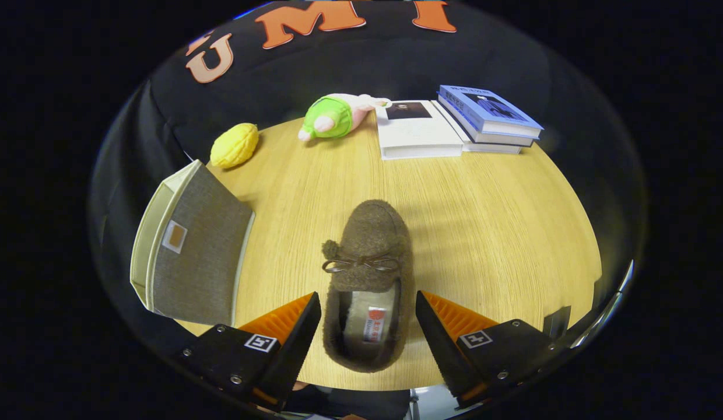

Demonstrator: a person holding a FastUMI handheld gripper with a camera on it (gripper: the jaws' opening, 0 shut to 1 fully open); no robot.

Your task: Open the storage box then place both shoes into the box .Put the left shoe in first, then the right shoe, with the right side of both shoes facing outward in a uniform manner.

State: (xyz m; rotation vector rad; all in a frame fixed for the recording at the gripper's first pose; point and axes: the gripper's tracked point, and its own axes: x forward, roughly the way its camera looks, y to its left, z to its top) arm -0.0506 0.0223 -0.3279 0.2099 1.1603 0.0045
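Gripper (368, 309) spread wide, holding nothing, fingers flanking the heel of a brown slipper (368, 286) without clear contact. Slipper flat on the counter (484, 233), toe pointing away. Storage box (186, 251) just left, its inside hidden. Books (455, 125), toys far beyond.

**Booth backdrop, wood-top table**

Table (484, 233): light wood-grain top, curved-looking edge, evenly lit, soft shadows only. Black cloth wall (396, 64) hangs behind the far edge and wraps round the left side. Along the far edge: yellow plush toy (235, 144) near the far-left corner, green-and-pink plush toy (332, 116) lying at mid-edge, white book (417, 129) flat just right of it, then a stack of blue-covered books (487, 119) touching the white one toward the far-right corner. Shiny metal strip (615, 297) runs by the right edge. Floor not discernible.
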